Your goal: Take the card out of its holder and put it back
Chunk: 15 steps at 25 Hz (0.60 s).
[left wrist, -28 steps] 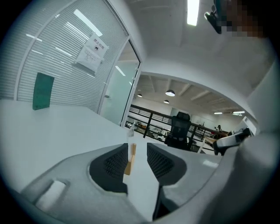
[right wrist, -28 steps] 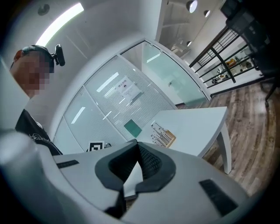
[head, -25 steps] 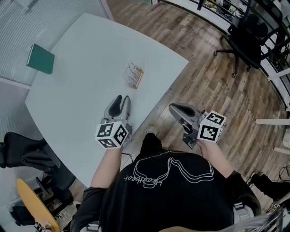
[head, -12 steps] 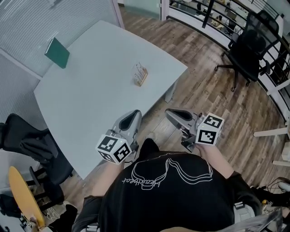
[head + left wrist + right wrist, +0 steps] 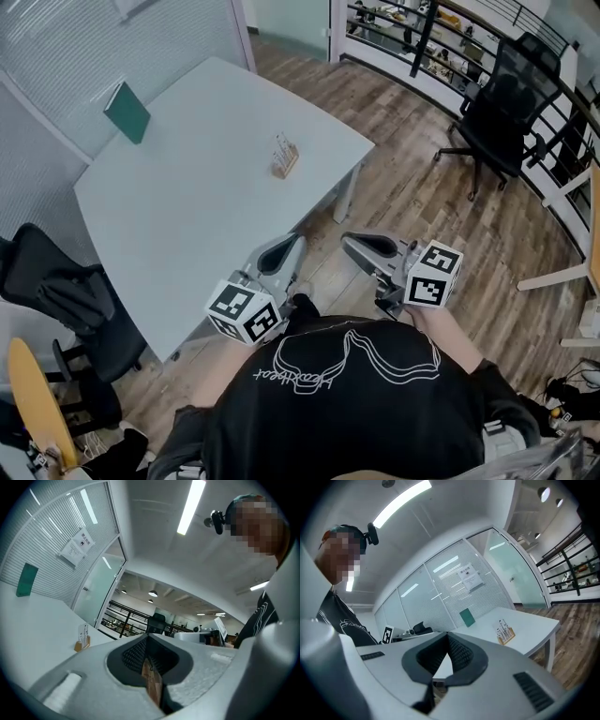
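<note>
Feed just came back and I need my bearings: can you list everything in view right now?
table: one, white, centre-left
card holder: one, wooden, on the table towards its right edge
cards: count unclear, white, upright in the holder
book: one, green, table's far left corner
office chair: one, black, on the wooden floor, right
chair: one, black, left of the table
board: one, yellow, lower left
left gripper: one, grey, by the table's near edge, jaws just closed, empty
right gripper: one, grey, over the floor, jaws together, empty
T-shirt: one, black, bottom
</note>
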{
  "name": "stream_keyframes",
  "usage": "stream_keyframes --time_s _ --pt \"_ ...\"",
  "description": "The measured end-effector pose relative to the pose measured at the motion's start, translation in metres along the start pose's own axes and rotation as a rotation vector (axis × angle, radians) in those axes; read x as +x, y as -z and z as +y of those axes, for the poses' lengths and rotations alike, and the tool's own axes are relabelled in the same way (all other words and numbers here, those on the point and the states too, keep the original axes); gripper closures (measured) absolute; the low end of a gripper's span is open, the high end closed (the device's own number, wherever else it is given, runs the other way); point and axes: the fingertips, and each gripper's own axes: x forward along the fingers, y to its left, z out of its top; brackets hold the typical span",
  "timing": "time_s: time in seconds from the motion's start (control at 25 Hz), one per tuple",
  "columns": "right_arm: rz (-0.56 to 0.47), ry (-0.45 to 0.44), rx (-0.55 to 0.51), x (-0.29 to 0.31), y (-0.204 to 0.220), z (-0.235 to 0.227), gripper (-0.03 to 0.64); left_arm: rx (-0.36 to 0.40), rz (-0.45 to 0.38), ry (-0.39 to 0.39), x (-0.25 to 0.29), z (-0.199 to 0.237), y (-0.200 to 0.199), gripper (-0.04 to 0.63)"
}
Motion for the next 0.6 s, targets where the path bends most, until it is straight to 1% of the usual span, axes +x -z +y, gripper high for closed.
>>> stream_keyframes --time_s 0.12,0.32,0.6 --pt "0.004 0.010 0.008 -0.001 0.001 0.003 0.611 0.015 0.008 0.000 0.000 -0.003 0.000 0.580" --pt "0.003 0.011 0.015 -0.017 0.006 0.007 0.611 -0.021 0.023 -0.003 0.002 -0.018 0.007 0.580" --pt "-0.009 0.019 0.013 -0.021 0.002 0.008 0.611 0.000 0.035 0.005 0.003 -0.023 0.003 0.581"
